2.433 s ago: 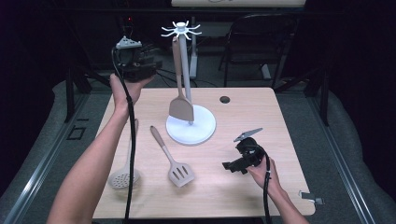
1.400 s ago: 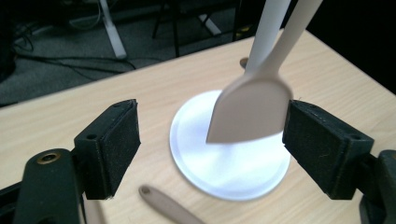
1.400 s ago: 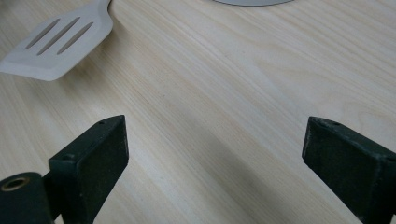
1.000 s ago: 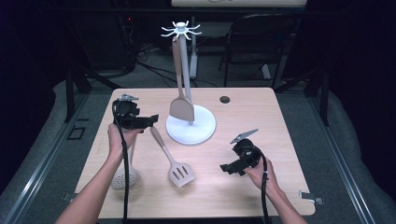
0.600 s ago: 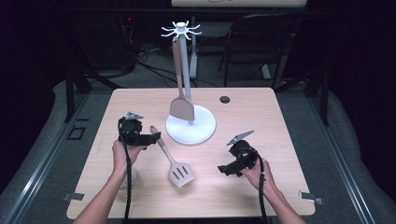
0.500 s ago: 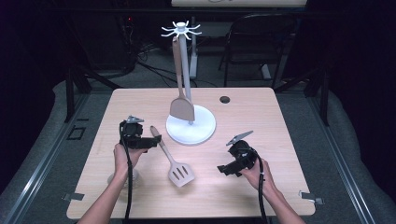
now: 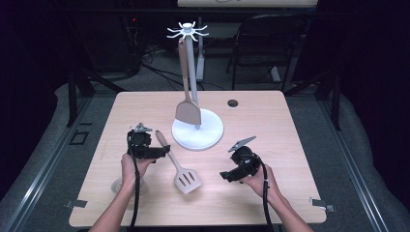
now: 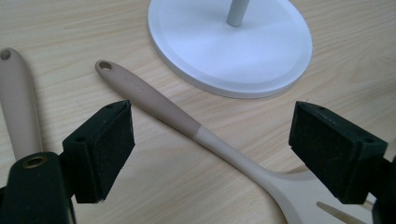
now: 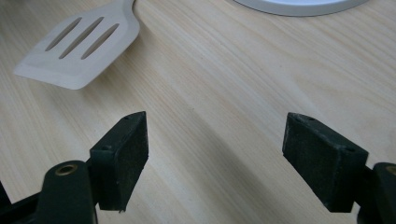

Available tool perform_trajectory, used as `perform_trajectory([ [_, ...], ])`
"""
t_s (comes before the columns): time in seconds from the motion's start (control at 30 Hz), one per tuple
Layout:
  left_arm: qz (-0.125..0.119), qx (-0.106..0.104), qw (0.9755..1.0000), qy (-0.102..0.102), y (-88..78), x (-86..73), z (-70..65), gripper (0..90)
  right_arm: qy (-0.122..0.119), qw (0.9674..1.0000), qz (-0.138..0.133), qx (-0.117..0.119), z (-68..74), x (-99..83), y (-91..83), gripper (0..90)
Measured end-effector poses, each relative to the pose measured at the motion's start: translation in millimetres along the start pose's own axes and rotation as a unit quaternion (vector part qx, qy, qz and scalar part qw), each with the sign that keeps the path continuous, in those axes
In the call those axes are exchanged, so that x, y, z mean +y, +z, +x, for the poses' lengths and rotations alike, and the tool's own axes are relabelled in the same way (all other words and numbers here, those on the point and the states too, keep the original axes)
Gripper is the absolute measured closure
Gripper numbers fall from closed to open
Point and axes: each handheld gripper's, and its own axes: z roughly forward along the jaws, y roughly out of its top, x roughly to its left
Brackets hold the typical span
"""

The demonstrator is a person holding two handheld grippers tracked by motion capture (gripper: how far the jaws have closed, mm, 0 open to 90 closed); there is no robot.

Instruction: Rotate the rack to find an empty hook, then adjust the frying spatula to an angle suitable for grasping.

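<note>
A beige slotted spatula [image 7: 179, 166] lies flat on the wooden table in front of the white stand's round base [image 7: 198, 133]. My left gripper [image 7: 162, 153] hovers low over its handle [image 8: 187, 126], open, with the handle lying between the two pads [image 8: 100, 149] and untouched. My right gripper [image 7: 227, 175] rests near the table's front right, open over bare wood. Its jaws have just been closing and nothing is between them. The spatula's slotted head [image 9: 79, 46] lies ahead of it to the left. A solid spatula [image 7: 186, 111] hangs from the stand's top hooks.
A second beige utensil lies left of the spatula; its handle [image 8: 18, 107] shows beside my left jaw, and its round head [image 7: 118, 184] is partly hidden by the left forearm. A black round hole [image 7: 233, 103] sits at the table's back. A chair [image 7: 270, 43] stands behind.
My left hand has come down from beside the stand to just above the slotted spatula's handle, then settled. The right hand has stayed in place.
</note>
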Motion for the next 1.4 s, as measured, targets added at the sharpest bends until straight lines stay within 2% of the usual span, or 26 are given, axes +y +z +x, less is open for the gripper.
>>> perform_trajectory([
  [0.13,-0.001,0.0,1.0,-0.004,-0.4,-1.0,1.2,14.1,-0.006,1.0,-0.004,0.003,3.0,1.5,1.1,23.1],
  [0.23,0.003,-0.008,0.9999,-0.011,1.2,-2.0,3.8,14.2,-0.002,0.9998,-0.012,0.013,5.0,4.4,3.2,29.1],
  [0.3,0.004,-0.007,0.9999,-0.012,2.6,-2.9,4.3,14.2,-0.002,0.9997,-0.014,0.02,8.2,7.7,4.1,38.9],
  [0.4,0.005,-0.008,0.9999,-0.011,4.4,-3.5,3.6,14.2,-0.017,0.9992,-0.024,0.027,18.4,15.8,6.2,59.8],
  [0.47,0.008,-0.009,0.9999,-0.008,5.9,-4.0,2.4,14.3,-0.024,0.9983,-0.035,0.039,25.3,22.1,8.8,70.5],
  [0.57,0.012,-0.01,0.9999,-0.007,7.8,-3.6,0.3,14.4,-0.04,0.9967,-0.048,0.052,37.5,29.3,14.4,81.3],
  [0.63,0.015,-0.011,0.9998,-0.005,9.6,-3.7,0.0,14.5,-0.048,0.9959,-0.05,0.058,44.9,31.9,17.9,85.3],
  [0.83,0.023,-0.008,0.9997,-0.006,14.2,-6.9,-0.7,14.8,-0.076,0.9932,-0.057,0.067,67.0,38.6,29.4,88.3],
  [1.0,0.024,-0.009,0.9996,-0.012,15.2,-8.0,2.0,14.8,-0.101,0.9905,-0.049,0.08,82.8,40.9,39.7,88.3],
  [1.1,0.026,-0.01,0.9995,-0.015,16.3,-8.9,2.1,15.0,-0.109,0.9906,-0.027,0.078,84.7,36.4,48.5,88.3],
  [1.27,0.027,-0.007,0.9995,-0.014,17.6,-9.9,-0.1,15.3,-0.108,0.9897,-0.011,0.093,83.8,30.5,60.0,86.8],
  [1.4,0.033,-0.009,0.9993,-0.016,20.5,-10.9,-0.9,15.7,-0.122,0.9885,0.007,0.089,84.8,24.7,72.6,88.2],
])
